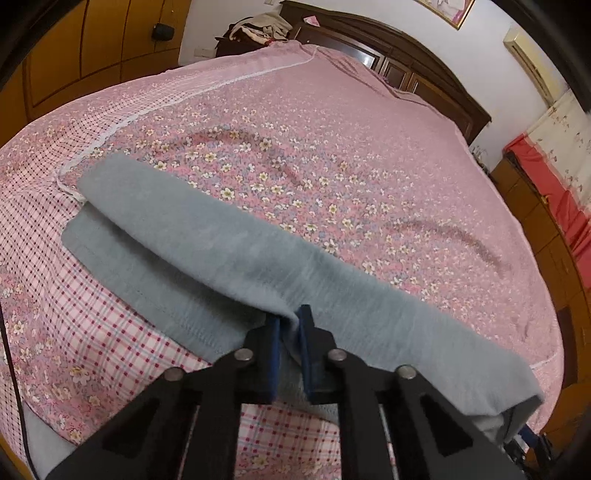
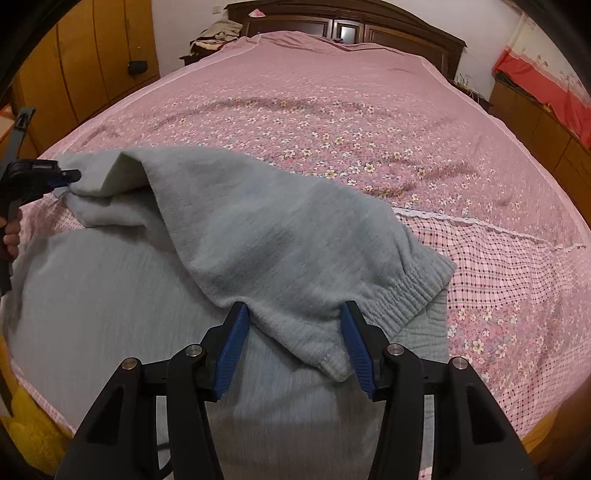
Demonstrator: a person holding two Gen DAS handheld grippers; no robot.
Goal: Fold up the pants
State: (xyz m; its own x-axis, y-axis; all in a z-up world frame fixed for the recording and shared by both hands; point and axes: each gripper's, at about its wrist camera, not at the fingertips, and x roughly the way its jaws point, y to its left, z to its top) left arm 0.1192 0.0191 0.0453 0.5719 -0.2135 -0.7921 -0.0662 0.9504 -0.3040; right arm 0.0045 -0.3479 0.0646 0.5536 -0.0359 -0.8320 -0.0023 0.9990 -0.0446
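Grey-blue fleece pants [image 1: 221,236] lie across the near end of the bed, partly folded over on themselves. My left gripper [image 1: 290,325] is shut on a raised fold of the fabric, pinched between its blue pads. The right wrist view also shows that left gripper [image 2: 70,176] at the far left, clamped on the edge of the pants [image 2: 277,240], with a hand below it. My right gripper [image 2: 293,317] stands with its jaws apart. The corner by the elastic waistband [image 2: 402,291] lies between the blue fingers [image 2: 232,343], loose and not squeezed.
The pink floral bedspread [image 2: 332,110] has a checked border [image 2: 517,266]. A dark wooden headboard [image 2: 351,26] and a pile of clothes [image 2: 214,37] are at the far end. Wooden wardrobes [image 1: 92,55] stand on the left, and a low cabinet with red cloth [image 2: 546,88] on the right.
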